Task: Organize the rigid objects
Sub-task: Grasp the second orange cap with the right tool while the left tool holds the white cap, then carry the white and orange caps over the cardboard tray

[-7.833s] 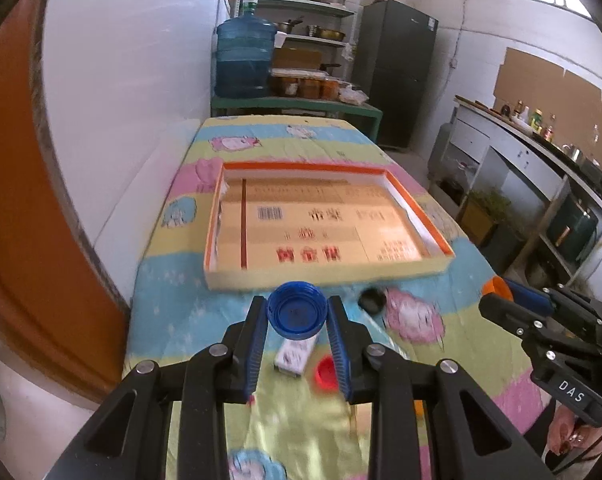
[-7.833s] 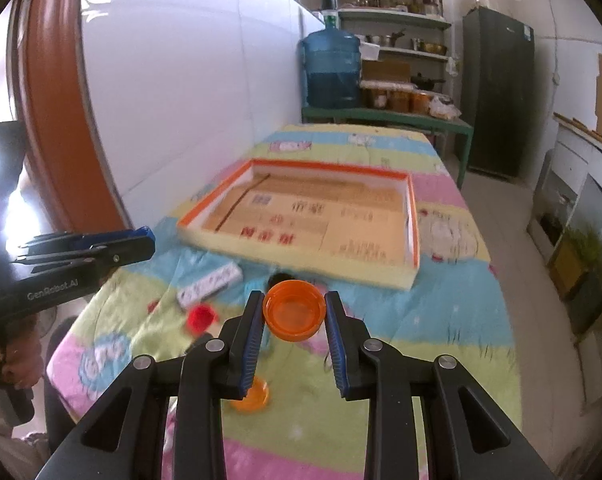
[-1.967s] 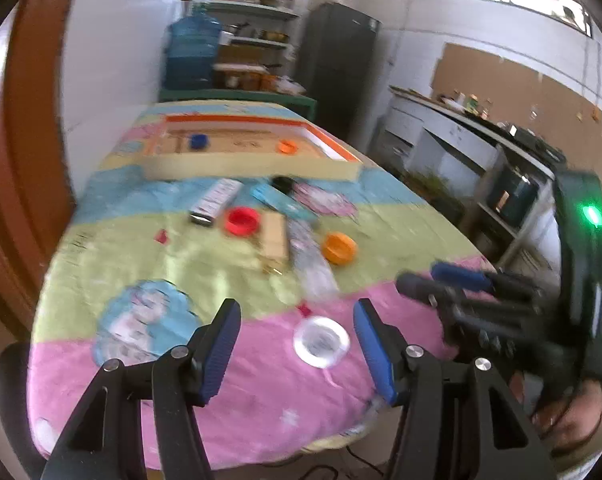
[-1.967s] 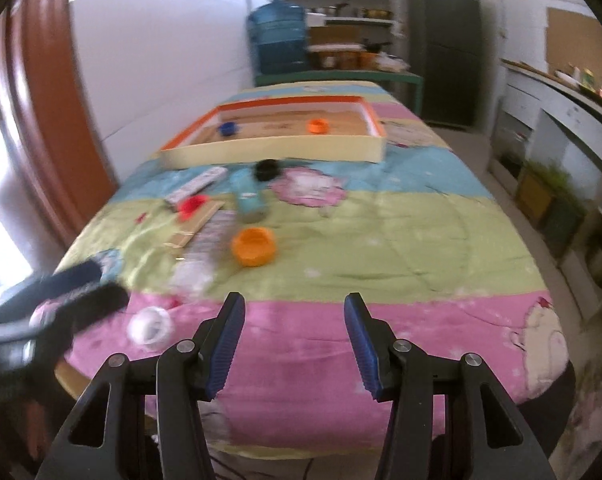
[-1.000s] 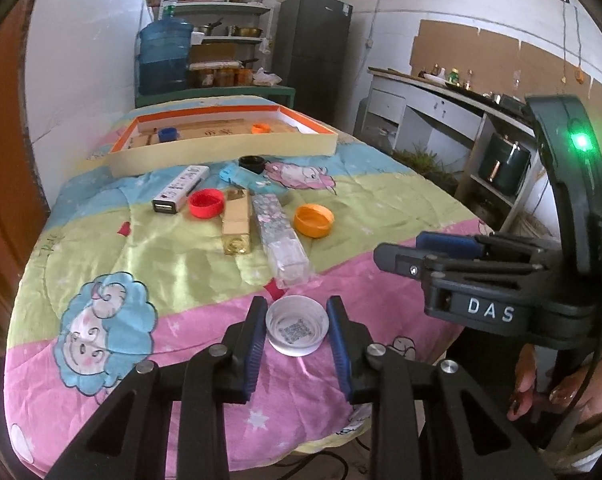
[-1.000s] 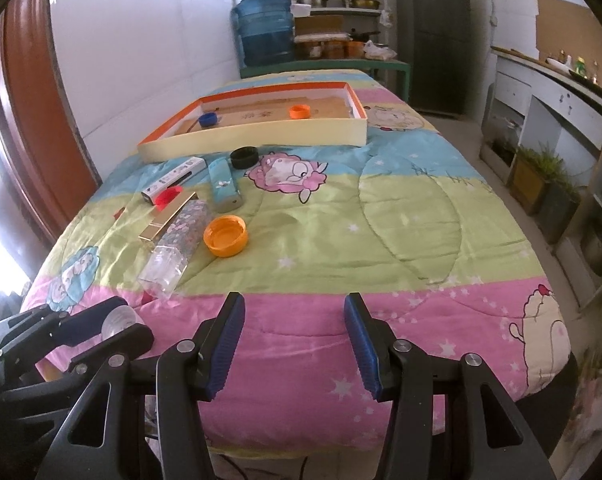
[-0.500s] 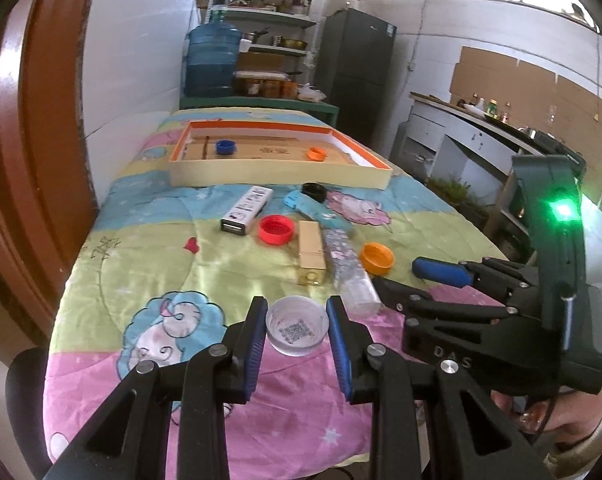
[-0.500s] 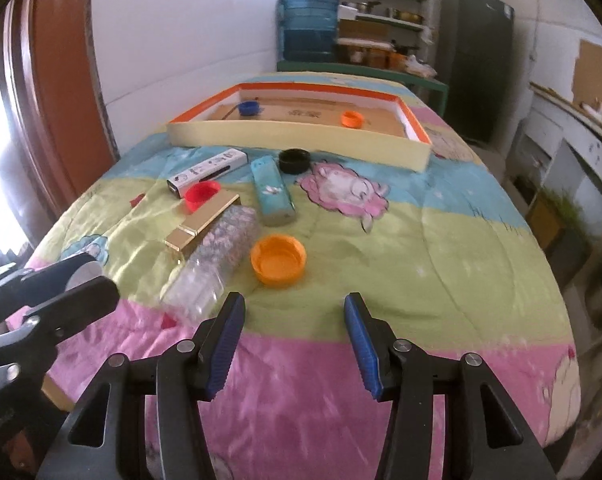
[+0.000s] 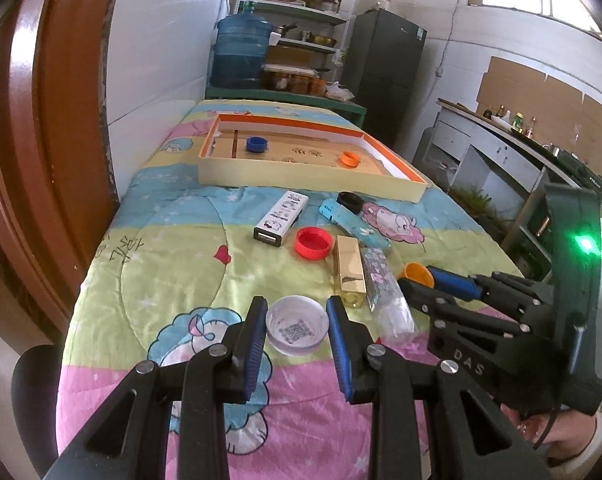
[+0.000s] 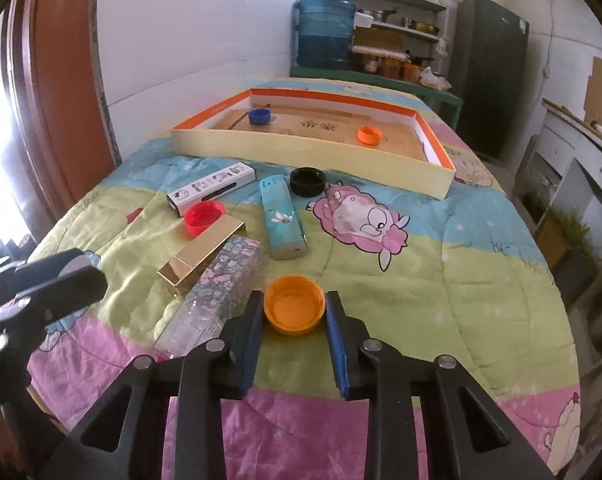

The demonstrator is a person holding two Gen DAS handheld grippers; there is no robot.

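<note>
Orange plastic sits between the right gripper's [image 10: 295, 316] closing jaws: an orange cap [image 10: 294, 309], open side up, lying on the quilt well short of the cardboard tray [image 10: 301, 152]. The pads look to be meeting its rim. The left gripper [image 9: 297, 330] is clenched on a clear cap [image 9: 296, 330] with a printed code inside, also on the near side of the tray.

This looks like the pickup step for two more caps; a blue cap [image 9: 257, 144] and a second orange cap [image 9: 349, 159] already lie inside the tray. Next, I'd judge, both hands must lift and carry forward over the boxes lying before the tray, then clear its near wall.

Whether the clear cap is raised off the quilt is hard to tell. The person is cut off at the frame edge.
</note>
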